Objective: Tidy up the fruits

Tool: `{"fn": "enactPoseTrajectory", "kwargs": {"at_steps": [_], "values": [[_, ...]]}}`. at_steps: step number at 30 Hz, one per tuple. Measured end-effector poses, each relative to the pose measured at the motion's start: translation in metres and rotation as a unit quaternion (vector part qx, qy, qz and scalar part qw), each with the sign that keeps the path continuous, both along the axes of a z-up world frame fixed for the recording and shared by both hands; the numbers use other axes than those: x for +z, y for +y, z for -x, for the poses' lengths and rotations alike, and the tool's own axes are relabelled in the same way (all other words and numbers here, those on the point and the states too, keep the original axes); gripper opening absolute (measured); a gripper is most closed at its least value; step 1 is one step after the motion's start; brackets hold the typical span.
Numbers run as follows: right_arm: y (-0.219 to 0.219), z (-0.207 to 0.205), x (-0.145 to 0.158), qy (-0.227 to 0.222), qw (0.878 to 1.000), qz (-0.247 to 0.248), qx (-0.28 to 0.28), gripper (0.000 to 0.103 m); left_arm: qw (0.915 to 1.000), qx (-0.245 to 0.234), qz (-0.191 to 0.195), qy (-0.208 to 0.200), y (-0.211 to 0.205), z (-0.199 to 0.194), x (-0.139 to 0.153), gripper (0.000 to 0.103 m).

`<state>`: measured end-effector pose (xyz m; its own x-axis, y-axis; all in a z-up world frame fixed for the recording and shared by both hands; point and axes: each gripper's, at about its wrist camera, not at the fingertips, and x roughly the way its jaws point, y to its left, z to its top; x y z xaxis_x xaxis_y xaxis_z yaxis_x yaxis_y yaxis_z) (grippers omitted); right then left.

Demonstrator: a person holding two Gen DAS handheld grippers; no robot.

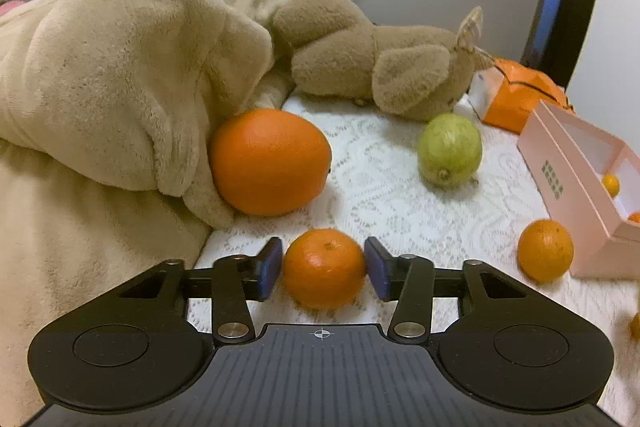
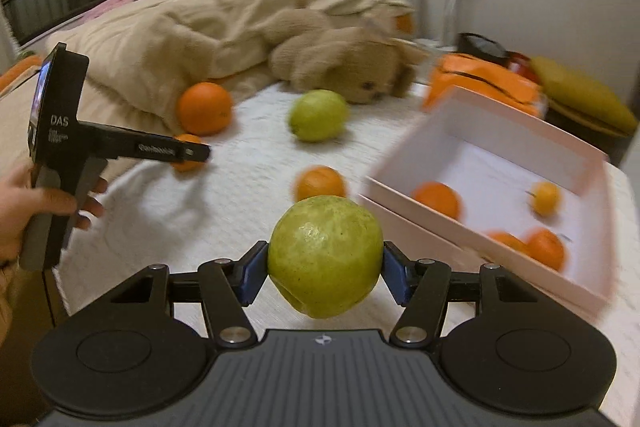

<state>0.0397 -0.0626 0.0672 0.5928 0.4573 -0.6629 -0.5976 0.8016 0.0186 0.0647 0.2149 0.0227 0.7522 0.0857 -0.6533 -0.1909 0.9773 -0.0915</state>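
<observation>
The right gripper (image 2: 324,273) clamps a green guava (image 2: 325,259) just short of the pink box (image 2: 592,267) (left gripper (image 1: 323,269) closes on a mandarin (image 1: 324,268)), and the round fruit could squirt free mid-carry.

"DAS" stands in white on the left gripper (image 2: 191,151)'s black body; smaller print beneath is unreadable.

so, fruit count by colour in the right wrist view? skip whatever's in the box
Green: 2 (held green fruit in the right gripper; loose green fruit)
Orange: 3 (big orange; small orange at the left gripper; blurred orange)
Total: 5
An orange blur behind the plush toy is unclear, so it is not counted.
</observation>
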Motion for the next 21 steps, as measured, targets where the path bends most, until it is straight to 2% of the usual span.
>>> {"fn": "enactPoseTrajectory", "kwargs": {"at_steps": [2, 6, 9, 13, 18, 21], "values": [[-0.017, 0.005, -0.001, -0.007, 1.000, 0.002, -0.015, 0.060, 1.0000, 0.000, 0.005, -0.003, -0.004, 0.002, 0.004, 0.048], [-0.049, 0.012, 0.000, -0.018, 0.999, -0.005, -0.044, 0.060, 0.9992, -0.033, 0.017, -0.011, -0.028, 0.010, 0.017, 0.048], [-0.070, 0.014, 0.000, -0.024, 0.997, -0.011, -0.069, 0.060, 0.9954, -0.088, 0.036, -0.014, -0.061, 0.019, 0.027, 0.047], [-0.092, 0.015, -0.004, -0.034, 0.994, -0.010, -0.105, 0.060, 0.9852, -0.159, 0.063, -0.010, -0.107, 0.031, 0.031, 0.048], [-0.113, 0.012, -0.014, -0.024, 0.990, -0.010, -0.136, 0.060, 0.9734, -0.222, 0.054, 0.012, -0.160, 0.038, 0.019, 0.048], [-0.117, 0.013, -0.023, -0.016, 0.990, -0.008, -0.143, 0.060, 0.9723, -0.230, 0.037, 0.024, -0.177, 0.039, 0.009, 0.048]]}}
